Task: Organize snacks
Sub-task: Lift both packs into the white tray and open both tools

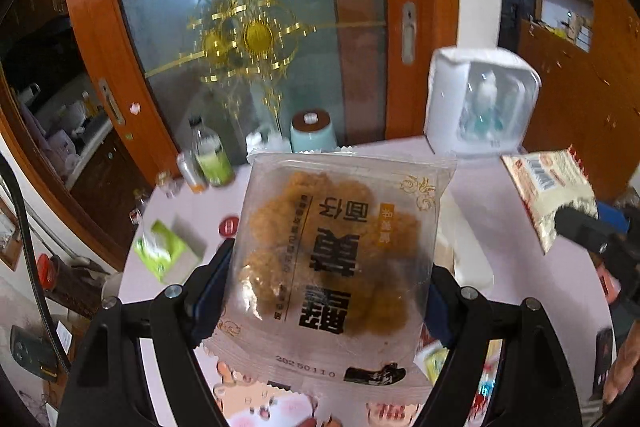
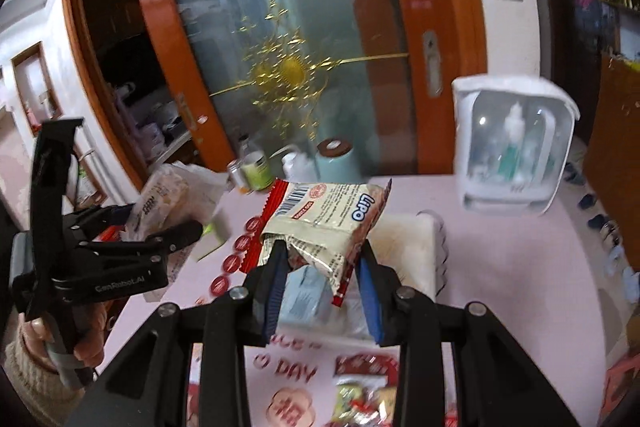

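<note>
Both hands loaded, both packets lifted above the table (image 2: 520,259). Left hand-held gripper (image 1: 332,291) is clamped across the lower half of a clear floss-bread packet (image 1: 340,251), one blue pad on each side edge; the packet stands upright ahead of the fingers with its print upside down and its serrated bottom seam hanging toward the camera. Right hand-held gripper (image 2: 320,267) is grasping a Lipo biscuit packet (image 2: 324,223) by its crumpled lower end, so the bag fans up and away from the fingertips, tilted. Directly beyond and below the right fingers sits a white tray (image 2: 416,247), which looks like the likely drop spot, though I cannot tell what it holds. More small wrapped snacks (image 2: 360,399) lie on the table close under the right gripper. A white dispenser box (image 2: 512,143) stands further ahead to the right; a green-labelled bottle (image 2: 256,167) and a teal canister (image 2: 336,159) ahead to the left. To do this step well: bring one packet in at a time so the two grippers don't crowd each other, lower it until the bottom edge meets the tray before letting go, and lay it flat. The right grip is on loose film only, so move gently; the bag could slide out. Keep squeeze on the floss bread light, since the contents would crush.
</note>
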The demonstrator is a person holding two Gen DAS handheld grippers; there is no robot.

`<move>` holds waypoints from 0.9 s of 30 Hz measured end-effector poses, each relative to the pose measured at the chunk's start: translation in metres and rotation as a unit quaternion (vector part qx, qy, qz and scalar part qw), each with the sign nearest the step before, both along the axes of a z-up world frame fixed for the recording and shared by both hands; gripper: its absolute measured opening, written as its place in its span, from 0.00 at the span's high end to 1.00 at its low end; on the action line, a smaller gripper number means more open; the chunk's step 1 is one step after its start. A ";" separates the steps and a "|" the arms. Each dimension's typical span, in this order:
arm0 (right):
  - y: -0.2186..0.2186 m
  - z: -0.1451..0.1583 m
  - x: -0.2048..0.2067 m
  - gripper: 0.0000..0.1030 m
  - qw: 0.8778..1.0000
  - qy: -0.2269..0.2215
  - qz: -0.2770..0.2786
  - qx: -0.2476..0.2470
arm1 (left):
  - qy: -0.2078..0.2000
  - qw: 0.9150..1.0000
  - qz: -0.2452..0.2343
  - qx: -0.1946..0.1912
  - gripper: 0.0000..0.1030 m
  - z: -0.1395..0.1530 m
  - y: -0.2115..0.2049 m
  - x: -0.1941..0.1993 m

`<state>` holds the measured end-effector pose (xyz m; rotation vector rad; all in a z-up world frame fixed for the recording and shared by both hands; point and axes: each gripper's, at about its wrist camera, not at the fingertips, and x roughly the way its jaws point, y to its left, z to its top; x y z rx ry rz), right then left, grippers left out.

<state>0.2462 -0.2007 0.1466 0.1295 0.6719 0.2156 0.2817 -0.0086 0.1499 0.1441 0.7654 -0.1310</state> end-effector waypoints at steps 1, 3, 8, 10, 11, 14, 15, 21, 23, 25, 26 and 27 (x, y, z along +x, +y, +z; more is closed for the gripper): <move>-0.002 -0.002 0.009 0.67 1.000 0.004 -0.004 -0.002 | -0.003 1.000 0.003 -0.003 0.22 0.003 -0.005 0.011; -0.006 -0.012 0.029 0.67 1.000 0.017 -0.012 -0.009 | -0.008 1.000 0.009 -0.005 0.22 0.002 -0.010 0.026; -0.015 -0.060 0.071 0.66 0.998 0.062 -0.027 -0.020 | 0.016 1.000 0.021 0.003 0.22 -0.044 -0.024 0.077; -0.018 -0.081 0.082 0.66 0.996 0.081 -0.030 -0.019 | 0.037 0.999 0.025 -0.001 0.22 -0.069 -0.027 0.093; -0.019 -0.092 0.088 0.66 0.995 0.091 -0.032 -0.019 | 0.048 0.998 0.028 -0.003 0.22 -0.084 -0.028 0.101; -0.022 -0.123 0.102 0.66 0.992 0.119 -0.036 -0.020 | 0.080 0.996 0.033 -0.010 0.22 -0.124 -0.031 0.120; -0.023 -0.133 0.106 0.66 0.991 0.128 -0.037 -0.022 | 0.085 0.996 0.033 -0.011 0.22 -0.132 -0.031 0.123; -0.023 -0.167 0.120 0.65 0.986 0.159 -0.034 -0.028 | 0.115 0.992 0.041 -0.010 0.21 -0.179 -0.033 0.144; -0.020 -0.173 0.123 0.64 0.985 0.166 -0.031 -0.031 | 0.119 0.992 0.046 -0.017 0.21 -0.190 -0.030 0.147; -0.018 -0.179 0.125 0.64 0.984 0.172 -0.024 -0.029 | 0.120 0.991 0.052 -0.026 0.20 -0.196 -0.026 0.149; -0.016 -0.182 0.126 0.64 0.984 0.176 -0.017 -0.027 | 0.120 0.991 0.054 -0.030 0.19 -0.198 -0.025 0.150; -0.013 -0.185 0.126 0.63 0.983 0.179 -0.008 -0.022 | 0.121 0.990 0.056 -0.033 0.19 -0.201 -0.024 0.151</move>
